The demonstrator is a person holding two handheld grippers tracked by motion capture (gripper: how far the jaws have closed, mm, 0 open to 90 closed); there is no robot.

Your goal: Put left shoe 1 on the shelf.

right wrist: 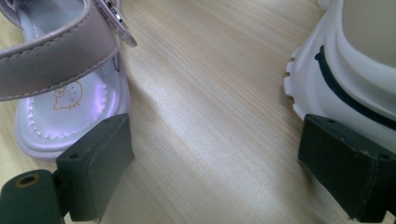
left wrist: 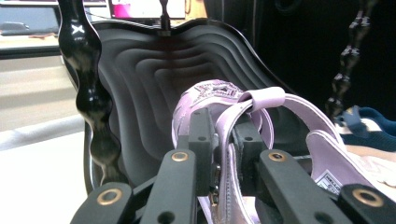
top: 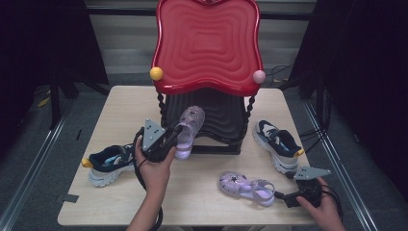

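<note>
My left gripper (top: 174, 139) is shut on the heel wall of a lilac sandal (top: 188, 127), held up with its toe toward the black lower shelf (top: 219, 115) of a red-topped rack (top: 208, 43). In the left gripper view the two jaws pinch the sandal's side (left wrist: 231, 154), and the strap (left wrist: 266, 98) arches over them. A second lilac sandal (top: 246, 186) lies flat on the table near the front. My right gripper (top: 284, 196) rests by that sandal's heel, open; its jaws stand wide over bare wood, between the sandal's heel (right wrist: 65, 112) and a white sneaker sole (right wrist: 336, 79).
A navy and white sneaker (top: 109, 163) lies at the left of the light wooden table (top: 192, 202), its mate (top: 279, 144) at the right. Twisted black posts (left wrist: 93, 102) carry the rack. Yellow (top: 156, 73) and pink (top: 259, 76) balls sit on its red rim.
</note>
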